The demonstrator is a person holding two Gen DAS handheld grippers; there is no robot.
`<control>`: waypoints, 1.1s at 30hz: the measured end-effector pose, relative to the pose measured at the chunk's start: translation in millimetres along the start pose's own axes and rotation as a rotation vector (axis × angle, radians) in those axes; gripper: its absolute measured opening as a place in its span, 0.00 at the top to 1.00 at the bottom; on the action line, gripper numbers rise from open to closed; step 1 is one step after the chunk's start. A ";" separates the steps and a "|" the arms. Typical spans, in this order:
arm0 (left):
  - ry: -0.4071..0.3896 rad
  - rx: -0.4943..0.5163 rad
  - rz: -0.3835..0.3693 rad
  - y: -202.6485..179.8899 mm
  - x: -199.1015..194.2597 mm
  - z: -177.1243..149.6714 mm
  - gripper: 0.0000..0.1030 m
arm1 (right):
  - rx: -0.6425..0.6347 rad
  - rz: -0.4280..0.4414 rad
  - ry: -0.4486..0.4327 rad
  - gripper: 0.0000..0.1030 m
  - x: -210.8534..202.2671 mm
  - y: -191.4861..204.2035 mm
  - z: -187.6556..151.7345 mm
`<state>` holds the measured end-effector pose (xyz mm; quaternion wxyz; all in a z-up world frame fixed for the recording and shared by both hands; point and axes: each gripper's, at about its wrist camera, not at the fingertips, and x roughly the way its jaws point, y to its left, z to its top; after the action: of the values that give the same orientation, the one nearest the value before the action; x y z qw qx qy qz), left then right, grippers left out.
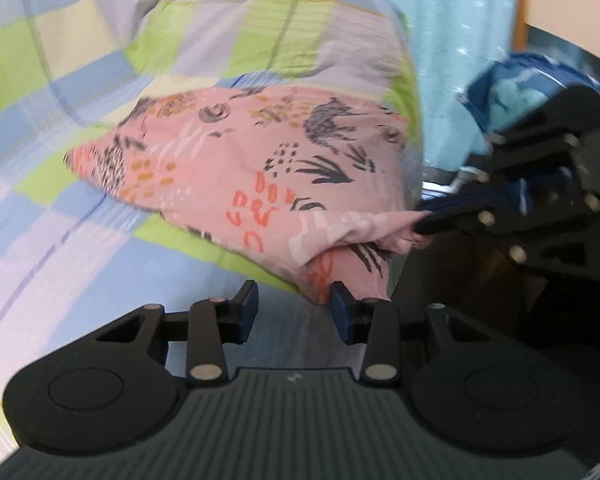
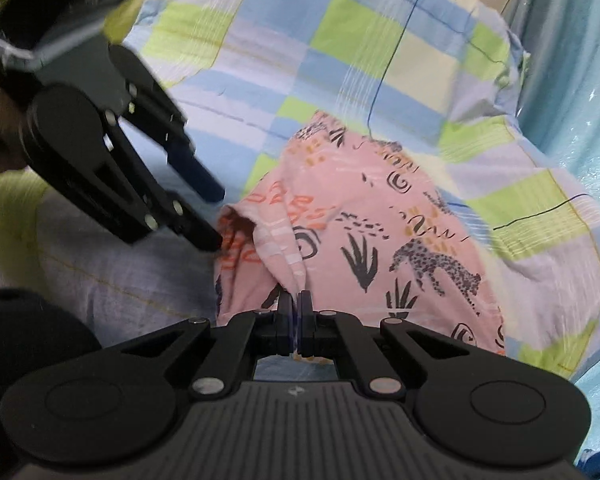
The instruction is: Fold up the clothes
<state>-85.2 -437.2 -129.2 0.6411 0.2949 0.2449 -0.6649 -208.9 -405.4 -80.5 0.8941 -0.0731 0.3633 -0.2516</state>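
Item: pink printed garment (image 1: 236, 168) bunched on checked bed sheet (image 1: 40, 200), your right gripper (image 2: 295, 304) clamped on its near edge, left gripper (image 1: 294, 308) wide w/ nothing in it beside cloth; mid-fold step by my read, next needs 2nd edge pinched.

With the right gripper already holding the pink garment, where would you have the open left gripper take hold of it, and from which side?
I would grip the bunched corner of the pink garment nearest the left gripper, coming straight forward along the checked sheet. That corner hangs in front of its open jaws, and the right gripper pinches an edge beside it, so both would likely hold one hem.
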 end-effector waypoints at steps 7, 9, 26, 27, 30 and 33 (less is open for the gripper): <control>-0.012 -0.148 -0.025 11.0 -4.7 -3.6 1.00 | -0.051 0.024 -0.020 1.00 1.2 4.8 -7.2; -0.010 -0.142 -0.031 11.3 -10.2 -6.7 1.00 | -0.069 0.048 -0.016 1.00 6.7 5.7 -7.2; 0.002 -0.240 -0.127 29.7 -7.2 -3.3 1.00 | -0.255 0.117 0.008 0.68 41.9 43.6 -18.4; 0.003 -0.243 -0.133 30.4 -7.1 -2.7 1.00 | -0.283 0.097 0.009 0.68 45.0 47.2 -18.8; 0.006 -0.248 -0.148 32.3 -6.6 -0.9 0.99 | -0.340 0.059 0.010 0.72 50.7 53.1 -20.7; -0.010 -0.011 -0.069 11.3 -13.7 1.6 0.63 | -0.283 0.074 0.029 0.92 45.2 42.8 -18.1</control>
<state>-74.0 -429.3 -117.8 0.6207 0.2795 0.2556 -0.6865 -176.7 -390.4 -134.7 0.8781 -0.1812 0.4106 -0.1659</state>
